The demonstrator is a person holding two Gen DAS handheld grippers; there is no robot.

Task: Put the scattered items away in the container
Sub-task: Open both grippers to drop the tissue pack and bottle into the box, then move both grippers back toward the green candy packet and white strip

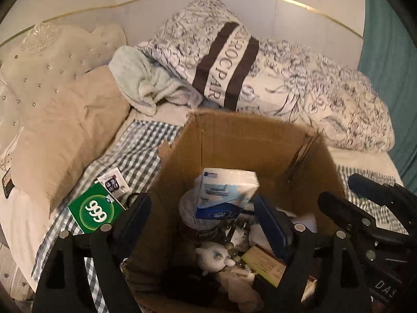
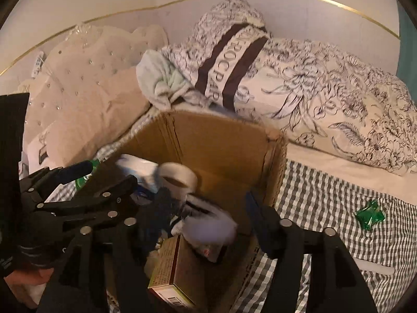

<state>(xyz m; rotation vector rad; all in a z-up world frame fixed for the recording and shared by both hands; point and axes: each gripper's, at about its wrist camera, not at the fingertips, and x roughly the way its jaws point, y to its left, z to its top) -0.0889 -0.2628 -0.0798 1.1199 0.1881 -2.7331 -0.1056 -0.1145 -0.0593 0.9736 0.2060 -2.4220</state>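
Observation:
An open cardboard box (image 1: 234, 140) (image 2: 221, 140) stands on the checked sheet and holds several items. My left gripper (image 1: 203, 219) hangs open over it. A blue and white tissue pack (image 1: 226, 195) lies between its fingers with neither pad pressing on it. Below that are a white plush toy (image 1: 216, 258) and a yellow carton (image 1: 265, 263). My right gripper (image 2: 206, 208) is open above the box too. A blurred white and black item (image 2: 208, 224) sits loose between its fingers, next to a tape roll (image 2: 179, 177) and a tan carton (image 2: 169, 268). Each gripper shows at the edge of the other's view.
A green "999" box (image 1: 96, 211) and a small white packet (image 1: 114, 182) lie on the sheet left of the cardboard box. A green wrapper (image 2: 370, 215) lies to its right. Pillows (image 1: 70, 135), a pale towel (image 1: 146, 83) and a floral duvet (image 2: 325, 91) are piled behind.

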